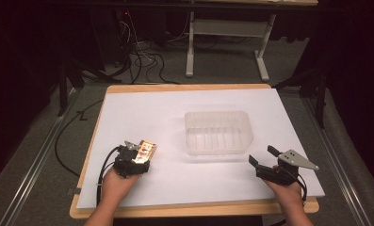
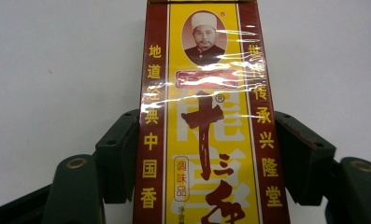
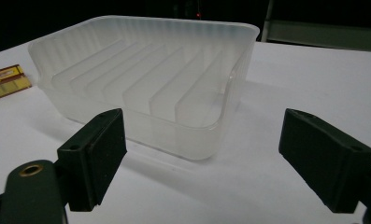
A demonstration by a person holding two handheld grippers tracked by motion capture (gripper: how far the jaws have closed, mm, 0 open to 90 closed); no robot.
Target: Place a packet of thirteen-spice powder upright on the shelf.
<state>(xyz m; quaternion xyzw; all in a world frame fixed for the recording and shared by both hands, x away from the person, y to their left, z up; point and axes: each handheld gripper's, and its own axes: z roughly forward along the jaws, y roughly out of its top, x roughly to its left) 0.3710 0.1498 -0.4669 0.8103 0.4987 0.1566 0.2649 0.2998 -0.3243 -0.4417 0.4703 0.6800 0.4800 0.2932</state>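
Observation:
A red and yellow seasoning box (image 2: 206,93) wrapped in clear film, with a portrait and Chinese print, lies flat on the white sheet at the front left (image 1: 147,150). My left gripper (image 2: 206,154) is shut on it, one black pad pressed against each long side; in the high view the left gripper (image 1: 138,155) sits just behind the box in the person's hand. My right gripper (image 1: 262,155) rests at the front right, open with nothing between its jaws (image 3: 202,121). A little ahead of it stands a translucent ribbed plastic container (image 3: 150,21), which looks empty. The box's end (image 3: 5,81) shows beyond the container's left side.
The container (image 1: 217,114) stands just right of the table's middle. White paper (image 1: 142,113) covers the wooden table top, whose edge (image 1: 194,209) runs along the front. Cables and a table frame (image 1: 227,28) lie on the dark floor behind.

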